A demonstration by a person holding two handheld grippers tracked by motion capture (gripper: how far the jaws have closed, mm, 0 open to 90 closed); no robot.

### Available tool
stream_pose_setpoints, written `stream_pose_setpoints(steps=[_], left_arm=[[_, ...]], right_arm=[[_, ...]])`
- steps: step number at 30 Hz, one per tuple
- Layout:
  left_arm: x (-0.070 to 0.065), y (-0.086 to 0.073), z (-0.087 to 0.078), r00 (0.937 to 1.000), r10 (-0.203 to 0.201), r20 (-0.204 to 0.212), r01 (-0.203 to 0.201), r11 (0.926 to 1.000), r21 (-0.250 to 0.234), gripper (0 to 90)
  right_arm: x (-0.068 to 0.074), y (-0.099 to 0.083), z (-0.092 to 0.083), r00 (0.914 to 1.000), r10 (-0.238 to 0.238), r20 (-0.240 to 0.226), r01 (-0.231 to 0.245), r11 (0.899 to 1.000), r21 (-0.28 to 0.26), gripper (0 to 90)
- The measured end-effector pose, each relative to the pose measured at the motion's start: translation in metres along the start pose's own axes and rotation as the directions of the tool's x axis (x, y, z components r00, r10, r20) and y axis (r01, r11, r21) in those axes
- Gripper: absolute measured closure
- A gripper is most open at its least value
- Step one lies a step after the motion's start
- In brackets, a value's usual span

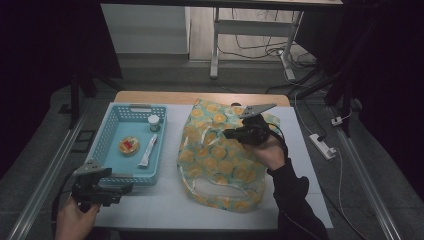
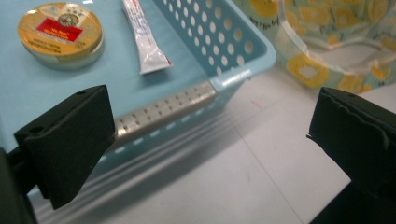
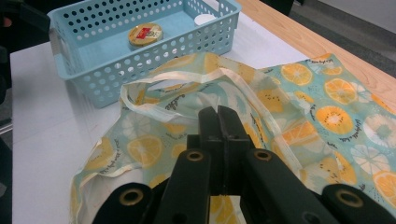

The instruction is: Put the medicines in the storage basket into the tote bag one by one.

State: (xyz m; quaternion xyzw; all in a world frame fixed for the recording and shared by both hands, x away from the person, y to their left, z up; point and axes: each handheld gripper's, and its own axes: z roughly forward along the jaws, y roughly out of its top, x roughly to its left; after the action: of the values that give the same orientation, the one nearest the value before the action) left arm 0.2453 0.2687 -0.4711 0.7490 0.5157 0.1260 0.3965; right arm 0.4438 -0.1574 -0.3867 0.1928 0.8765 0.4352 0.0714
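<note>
The bag (image 1: pixel 220 155) is lying flat and rumpled on the white table (image 1: pixel 165 205), just beside the blue basket (image 1: pixel 112 172) and nearer the person's right, its pale handle loops (image 3: pixel 154 93) facing the basket and the near edge. The right gripper (image 3: pixel 219 122) is hovering low over the middle of the bag with its jaws pressed together; whether a pinch of fabric is caught between them I cannot tell, since the tips are meeting right over the cloth. The left gripper (image 2: pixel 210 140) is hanging at the basket's near corner with its jaws standing wide apart and nothing between them — the basket rim and bare table are showing through the gap. Inside the basket a round tin (image 2: pixel 60 32), a small tube (image 2: pixel 142 35) and a white-capped jar (image 1: pixel 154 122) are sitting apart from one another. The bag is looking thin and limp, likely very light, so it should sag and fold wherever it is lifted and will not hold its mouth open unaided. The printed fabric may be slick — a pinch on a single flat layer could slide off. The better holds, in my judgement, are the seamed mouth edge or a handle loop, where the doubled material gives the pads something to bite; one gripper on each side of the mouth would keep it spread.
</note>
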Motion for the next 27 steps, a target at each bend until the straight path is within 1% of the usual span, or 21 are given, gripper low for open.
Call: stream_pose_setpoints(steps=[7, 13, 18, 22, 27], left_arm=[[0.007, 0.01, 0.006, 0.9993, 0.033, -0.016, -0.032, 0.9992, 0.023, 1.2], [0.013, 0.019, 0.011, 0.9996, 0.027, -0.005, -0.027, 0.9994, 0.019, 1.3], [0.019, 0.027, 0.016, 0.9998, 0.014, 0.011, -0.014, 0.9999, 0.002, 0.8], [0.022, 0.034, 0.021, 0.9997, 0.002, 0.024, -0.002, 1.0, 0.007, 0.8], [0.028, 0.041, 0.028, 0.9998, -0.004, 0.022, 0.004, 0.9999, 0.014, 0.0]], right_arm=[[0.0, 0.0, 0.0, 1.0, -0.004, -0.002, 0.004, 1.0, -0.002, 90.0], [0.001, 0.001, -0.001, 1.0, -0.003, -0.002, 0.003, 1.0, -0.004, 90.0], [0.001, 0.001, -0.001, 1.0, -0.004, -0.003, 0.004, 1.0, -0.008, 90.0], [0.002, 0.001, -0.001, 1.0, -0.006, -0.004, 0.006, 1.0, -0.009, 90.0], [0.002, 0.002, -0.001, 1.0, -0.009, -0.003, 0.009, 1.0, -0.008, 90.0]])
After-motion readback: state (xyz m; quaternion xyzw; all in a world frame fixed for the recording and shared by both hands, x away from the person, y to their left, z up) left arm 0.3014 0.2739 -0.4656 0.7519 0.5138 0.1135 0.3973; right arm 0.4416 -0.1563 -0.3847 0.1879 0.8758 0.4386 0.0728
